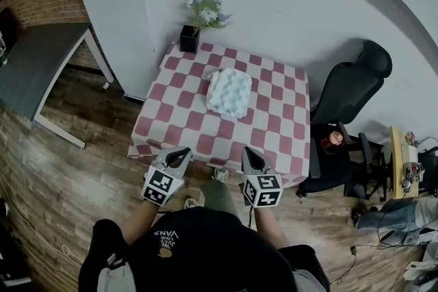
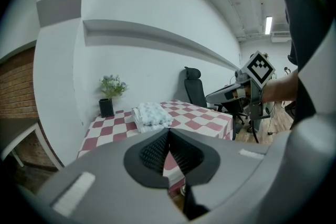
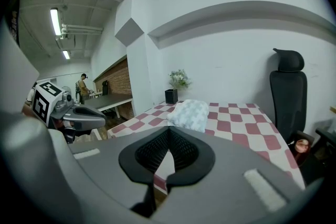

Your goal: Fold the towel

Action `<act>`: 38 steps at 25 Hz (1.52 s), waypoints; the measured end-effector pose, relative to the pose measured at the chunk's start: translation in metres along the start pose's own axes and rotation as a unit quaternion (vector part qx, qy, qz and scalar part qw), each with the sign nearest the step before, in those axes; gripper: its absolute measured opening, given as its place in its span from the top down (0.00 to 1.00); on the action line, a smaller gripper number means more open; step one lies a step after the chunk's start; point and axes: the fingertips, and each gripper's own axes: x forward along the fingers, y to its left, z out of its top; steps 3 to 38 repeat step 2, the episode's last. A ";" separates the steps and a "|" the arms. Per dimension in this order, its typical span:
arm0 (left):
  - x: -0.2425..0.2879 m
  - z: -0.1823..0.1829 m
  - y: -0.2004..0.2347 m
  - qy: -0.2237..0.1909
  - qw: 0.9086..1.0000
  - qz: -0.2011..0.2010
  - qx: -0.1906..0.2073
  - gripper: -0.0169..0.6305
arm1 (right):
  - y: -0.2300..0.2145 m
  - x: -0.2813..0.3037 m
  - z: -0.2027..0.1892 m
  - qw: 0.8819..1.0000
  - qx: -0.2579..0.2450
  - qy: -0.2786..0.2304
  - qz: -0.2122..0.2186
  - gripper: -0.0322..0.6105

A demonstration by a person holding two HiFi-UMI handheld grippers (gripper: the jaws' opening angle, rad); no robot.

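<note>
My left gripper [image 1: 182, 153] is shut, jaws pressed together on nothing, and it hangs just off the near edge of the table [image 1: 274, 116]. If I reach in like this, I think the closed tip would only shove things along, so it has to open first. At the far left corner stands a black pot of flowers [image 1: 189, 39]. It is the one thing here that could tip, most likely if the checked cloth under it gets dragged. The towel [image 1: 229, 92] lies in a pale, lumpy heap near the middle of the table, a little to the far side and well apart from both grippers. I cannot tell where its corners are. My worry is pinching the checked cloth along with the towel, which would pull the whole cover and the pot with it. Catching only the top layer would make the heap slump. My right gripper [image 1: 248, 151] is also closed and empty, level with the left at the near edge. If the two grab uneven spots, the fold will come out skewed. The black chair [image 1: 349, 89] sits close to the table's right side, so a wide swing there could knock it.
</note>
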 end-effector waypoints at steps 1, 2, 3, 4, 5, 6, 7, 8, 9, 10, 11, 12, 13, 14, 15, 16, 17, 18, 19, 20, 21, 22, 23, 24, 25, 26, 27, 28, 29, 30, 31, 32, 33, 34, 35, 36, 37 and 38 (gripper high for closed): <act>0.001 0.000 0.000 -0.001 1.000 0.000 -0.002 0.97 | -0.001 0.001 0.000 1.000 0.000 0.000 -0.001 0.94; 0.002 0.000 0.001 -0.001 1.000 0.000 -0.004 0.97 | -0.001 0.002 0.000 1.000 0.001 0.000 -0.001 0.94; 0.002 0.000 0.001 -0.001 1.000 0.000 -0.004 0.97 | -0.001 0.002 0.000 1.000 0.001 0.000 -0.001 0.94; 0.002 0.000 0.001 -0.001 1.000 0.000 -0.004 0.97 | -0.001 0.002 0.000 1.000 0.001 0.000 -0.001 0.94; 0.002 0.000 0.001 -0.001 1.000 0.000 -0.004 0.97 | -0.001 0.002 0.000 1.000 0.001 0.000 -0.001 0.94; 0.002 0.000 0.001 -0.001 1.000 0.000 -0.004 0.97 | -0.001 0.002 0.000 1.000 0.001 0.000 -0.001 0.94; 0.002 0.000 0.001 -0.001 1.000 0.000 -0.004 0.97 | -0.001 0.002 0.000 1.000 0.001 0.000 -0.001 0.94; 0.002 0.000 0.001 -0.001 1.000 0.000 -0.004 0.97 | -0.001 0.002 0.000 1.000 0.001 0.000 -0.001 0.94; 0.002 0.000 0.001 -0.001 1.000 0.000 -0.004 0.97 | -0.001 0.002 0.000 1.000 0.001 0.000 -0.001 0.94; 0.002 0.000 0.001 -0.001 1.000 0.000 -0.004 0.97 | -0.001 0.002 0.000 1.000 0.001 0.000 -0.001 0.94; 0.002 0.000 0.001 -0.001 1.000 0.000 -0.004 0.97 | -0.001 0.002 0.000 1.000 0.001 0.000 -0.001 0.94; 0.002 0.000 0.001 -0.001 1.000 0.000 -0.004 0.97 | -0.001 0.002 0.000 1.000 0.001 0.000 -0.001 0.94; 0.002 0.000 0.001 -0.001 1.000 0.000 -0.004 0.97 | -0.001 0.002 0.000 1.000 0.001 0.000 -0.001 0.94; 0.002 0.000 0.001 -0.001 1.000 0.000 -0.004 0.97 | -0.001 0.002 0.000 1.000 0.001 0.000 -0.001 0.94; 0.002 0.000 0.001 -0.001 1.000 0.000 -0.004 0.97 | -0.001 0.002 0.000 1.000 0.001 0.000 -0.001 0.94; 0.002 0.000 0.001 -0.001 1.000 0.000 -0.004 0.97 | -0.001 0.002 0.000 1.000 0.001 0.000 -0.001 0.94; 0.002 0.000 0.001 -0.001 1.000 0.000 -0.004 0.97 | -0.001 0.002 0.000 1.000 0.001 0.000 -0.001 0.94; 0.002 0.000 0.001 -0.001 1.000 0.000 -0.004 0.97 | -0.001 0.002 0.000 1.000 0.001 0.000 -0.001 0.94; 0.002 0.000 0.001 -0.001 1.000 0.000 -0.004 0.97 | -0.001 0.002 0.000 1.000 0.001 0.000 -0.001 0.94; 0.002 0.000 0.001 -0.001 1.000 0.000 -0.004 0.97 | -0.001 0.002 0.000 1.000 0.001 0.000 -0.001 0.94; 0.002 0.000 0.001 -0.001 1.000 0.000 -0.004 0.97 | -0.001 0.002 0.000 1.000 0.001 0.000 -0.001 0.94; 0.002 0.000 0.001 -0.001 1.000 0.000 -0.004 0.97 | -0.001 0.002 0.000 1.000 0.001 0.000 -0.001 0.94; 0.002 0.000 0.001 -0.001 1.000 0.000 -0.004 0.97 | -0.001 0.002 0.000 1.000 0.001 0.000 -0.001 0.94; 0.002 0.000 0.001 -0.001 1.000 0.000 -0.004 0.97 | -0.001 0.002 0.000 1.000 0.001 0.000 -0.001 0.94; 0.002 0.000 0.001 -0.001 1.000 0.000 -0.004 0.97 | -0.001 0.002 0.000 1.000 0.001 0.000 -0.001 0.94; 0.002 0.000 0.001 -0.001 1.000 0.000 -0.004 0.97 | -0.001 0.002 0.000 1.000 0.001 0.000 -0.001 0.94; 0.002 0.000 0.001 -0.001 1.000 0.000 -0.004 0.97 | -0.001 0.002 0.000 1.000 0.001 0.000 -0.001 0.94; 0.002 0.000 0.001 -0.001 1.000 0.000 -0.004 0.97 | -0.001 0.002 0.000 1.000 0.001 0.000 -0.001 0.94; 0.002 0.000 0.001 -0.001 1.000 0.000 -0.004 0.97 | -0.001 0.002 0.000 1.000 0.001 0.000 -0.001 0.94; 0.002 0.000 0.001 -0.001 1.000 0.000 -0.004 0.97 | -0.001 0.002 0.000 1.000 0.001 0.000 -0.001 0.94; 0.002 0.000 0.001 -0.001 1.000 0.000 -0.004 0.97 | -0.001 0.002 0.000 1.000 0.001 0.000 -0.001 0.94; 0.002 0.000 0.001 -0.001 1.000 0.000 -0.004 0.97 | -0.001 0.002 0.000 1.000 0.001 0.000 -0.001 0.94; 0.002 0.000 0.001 -0.001 1.000 0.000 -0.004 0.97 | -0.001 0.002 0.000 1.000 0.001 0.000 -0.001 0.94; 0.002 0.000 0.001 -0.001 1.000 0.000 -0.004 0.97 | -0.001 0.002 0.000 1.000 0.001 0.000 -0.001 0.94; 0.002 0.000 0.001 -0.001 1.000 0.000 -0.004 0.97 | -0.001 0.002 0.000 1.000 0.001 0.000 -0.001 0.94; 0.002 0.000 0.001 -0.001 1.000 0.000 -0.004 0.97 | -0.001 0.002 0.000 1.000 0.001 0.000 -0.001 0.94; 0.002 0.000 0.001 -0.001 1.000 0.000 -0.004 0.97 | -0.001 0.002 0.000 1.000 0.001 0.000 -0.001 0.94; 0.002 0.000 0.001 -0.001 1.000 0.000 -0.004 0.97 | -0.001 0.002 0.000 1.000 0.001 0.000 -0.001 0.94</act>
